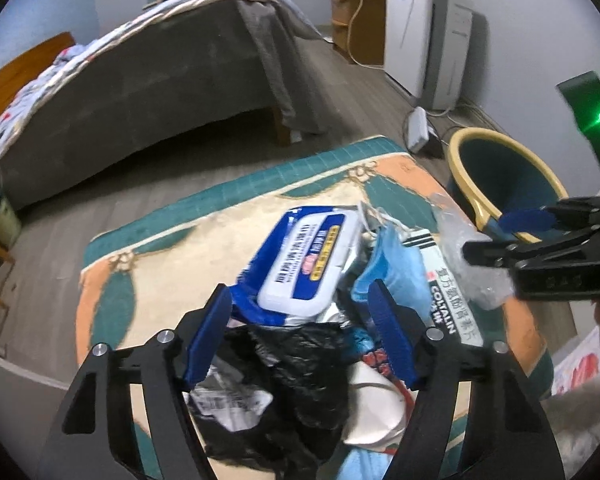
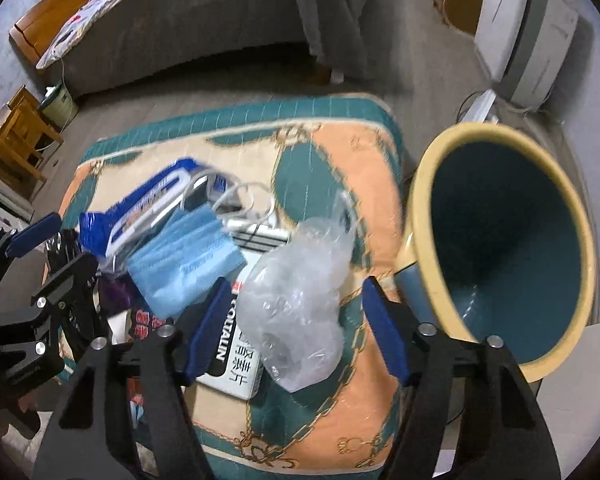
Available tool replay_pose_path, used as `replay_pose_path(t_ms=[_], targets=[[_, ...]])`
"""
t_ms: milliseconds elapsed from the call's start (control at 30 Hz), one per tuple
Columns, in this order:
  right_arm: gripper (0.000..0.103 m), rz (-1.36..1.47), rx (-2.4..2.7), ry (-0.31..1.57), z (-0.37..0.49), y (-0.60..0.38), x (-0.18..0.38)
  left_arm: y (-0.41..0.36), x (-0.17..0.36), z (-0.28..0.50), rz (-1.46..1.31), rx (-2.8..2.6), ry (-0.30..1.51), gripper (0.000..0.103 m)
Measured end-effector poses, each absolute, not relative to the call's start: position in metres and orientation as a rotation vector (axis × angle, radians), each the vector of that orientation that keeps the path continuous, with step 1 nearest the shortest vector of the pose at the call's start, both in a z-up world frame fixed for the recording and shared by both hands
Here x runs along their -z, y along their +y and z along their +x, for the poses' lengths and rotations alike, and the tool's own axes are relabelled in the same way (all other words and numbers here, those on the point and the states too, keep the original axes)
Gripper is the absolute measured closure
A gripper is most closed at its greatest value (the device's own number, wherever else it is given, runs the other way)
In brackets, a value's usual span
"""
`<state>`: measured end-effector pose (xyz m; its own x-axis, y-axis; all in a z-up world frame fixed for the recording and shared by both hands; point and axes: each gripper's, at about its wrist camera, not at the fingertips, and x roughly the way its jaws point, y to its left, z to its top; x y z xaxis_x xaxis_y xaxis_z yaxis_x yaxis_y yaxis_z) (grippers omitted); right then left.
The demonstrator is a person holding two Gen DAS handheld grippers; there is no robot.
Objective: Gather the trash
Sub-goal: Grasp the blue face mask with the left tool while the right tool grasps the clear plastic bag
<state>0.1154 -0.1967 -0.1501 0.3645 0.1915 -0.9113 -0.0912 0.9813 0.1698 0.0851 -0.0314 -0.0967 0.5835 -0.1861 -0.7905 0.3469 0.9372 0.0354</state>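
A pile of trash lies on a patterned cushion [image 1: 148,264]. My left gripper [image 1: 300,332] is open above a crumpled black plastic bag [image 1: 300,372], with a blue-and-white wet-wipe pack [image 1: 308,260] just beyond. My right gripper [image 2: 296,328] is open around a crumpled clear plastic bag [image 2: 300,304], which lies partly on a white medicine box [image 2: 236,364]. A blue face mask [image 2: 184,260] lies to its left. The teal bin with a yellow rim [image 2: 504,248] stands at the right, its inside empty.
A bed with a grey cover [image 1: 148,80] stands across the wooden floor. A white appliance [image 1: 428,36] and a power strip [image 1: 418,128] with cables are by the far wall. Wooden chairs [image 2: 16,140] stand at the left.
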Motion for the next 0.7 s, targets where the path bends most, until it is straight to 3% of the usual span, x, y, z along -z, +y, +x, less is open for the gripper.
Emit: replay_pose_path(t_ms=[133, 233, 367, 467, 533, 700], targets=[[0.077, 0.158, -0.192, 1.229, 0.117, -0.202, 0.156, -0.044, 0.095, 0.084, 0.207, 0.370, 0.883, 0.034], [0.084, 0.180, -0.180, 1.219, 0.117, -0.209, 0.152, -0.057, 0.099, 0.082, 0.219, 0.438, 0.887, 0.034], [0.085, 0.207, -0.175, 1.207, 0.117, -0.216, 0.147, -0.079, 0.115, 0.080, 0.312, 0.459, 0.908, 0.038], [0.085, 0.200, -0.180, 1.193, 0.116, -0.218, 0.142, -0.090, 0.127, 0.079, 0.364, 0.455, 0.934, 0.047], [0.085, 0.191, -0.182, 1.181, 0.117, -0.217, 0.138, -0.092, 0.131, 0.076, 0.395, 0.448, 0.955, 0.061], [0.085, 0.179, -0.190, 1.143, 0.117, -0.219, 0.123, -0.087, 0.124, 0.070, 0.386, 0.462, 0.940, 0.071]])
